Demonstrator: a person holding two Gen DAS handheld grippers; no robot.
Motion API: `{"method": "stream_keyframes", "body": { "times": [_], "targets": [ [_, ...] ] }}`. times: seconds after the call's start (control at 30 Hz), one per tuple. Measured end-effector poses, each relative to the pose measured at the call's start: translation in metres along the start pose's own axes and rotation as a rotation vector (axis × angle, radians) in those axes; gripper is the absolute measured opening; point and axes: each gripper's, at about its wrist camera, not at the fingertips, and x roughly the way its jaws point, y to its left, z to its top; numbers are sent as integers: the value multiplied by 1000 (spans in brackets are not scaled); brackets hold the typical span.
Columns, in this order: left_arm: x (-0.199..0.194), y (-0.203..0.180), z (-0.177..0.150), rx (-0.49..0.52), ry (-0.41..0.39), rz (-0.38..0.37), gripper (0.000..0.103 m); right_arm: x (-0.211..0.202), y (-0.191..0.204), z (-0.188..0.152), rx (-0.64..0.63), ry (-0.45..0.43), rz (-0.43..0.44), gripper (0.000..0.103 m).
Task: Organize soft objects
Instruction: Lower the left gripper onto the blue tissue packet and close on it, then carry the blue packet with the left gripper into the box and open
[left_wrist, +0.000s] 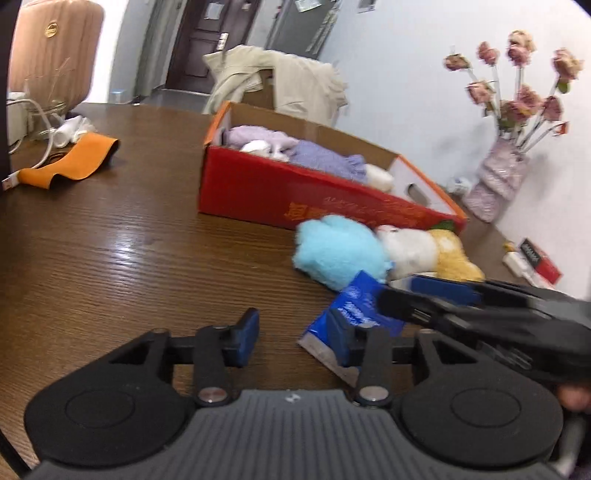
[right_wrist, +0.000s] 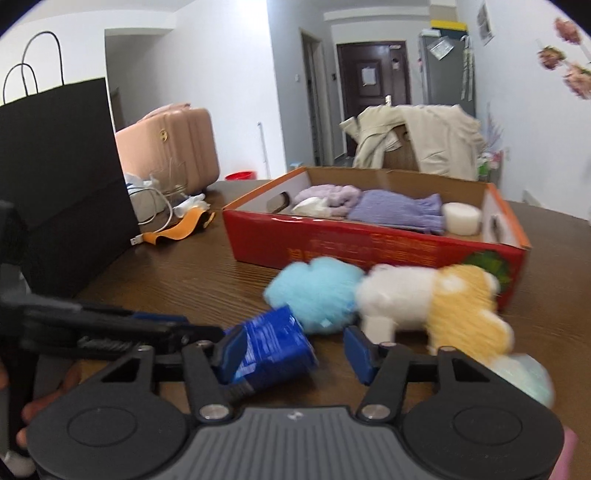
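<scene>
The tabletop (left_wrist: 110, 240) is dark wood grain with a glossy sheen. The box (left_wrist: 258, 184) at centre is printed red cardboard, raw brown inside. The plush toys (right_wrist: 388, 299) look fluffy and matt, while the blue packet (right_wrist: 269, 347) is shiny plastic film. At upper left, the black bag (right_wrist: 62, 177) is matt paper.

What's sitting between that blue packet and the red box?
The plush toy, its light-blue end nearest the blue packet and its yellow end by the red box. Both wrist views show it.
</scene>
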Motion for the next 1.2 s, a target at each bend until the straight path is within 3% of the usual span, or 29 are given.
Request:
{"method": "stream_keyframes", "body": {
  "times": [0.07, 0.17, 0.33, 0.5, 0.8, 1.03, 1.2],
  "targets": [
    [-5, -1, -1, -5, 4, -54, 36, 16, -3, 6, 35, 30, 24, 37],
    [-4, -2, -4, -13, 31, -120, 34, 27, -6, 5, 67, 58, 25, 31],
    [7, 2, -10, -38, 71, -142, 29, 5, -3, -12, 107, 72, 1, 20],
    [9, 2, -9, -52, 78, -150, 29, -18, -9, -29, 207, 44, 11, 21],
    [18, 8, -9, -139, 126, -178, 31, -7, -25, -35, 309, 42, 67, 25],
    [9, -2, -13, -151, 120, -149, 26, -7, -29, -43, 352, 14, 89, 22],
    [-19, -26, 8, -96, 41, -185, 25, -41, -17, -31, 288, -82, 42, 19]
  ]
}}
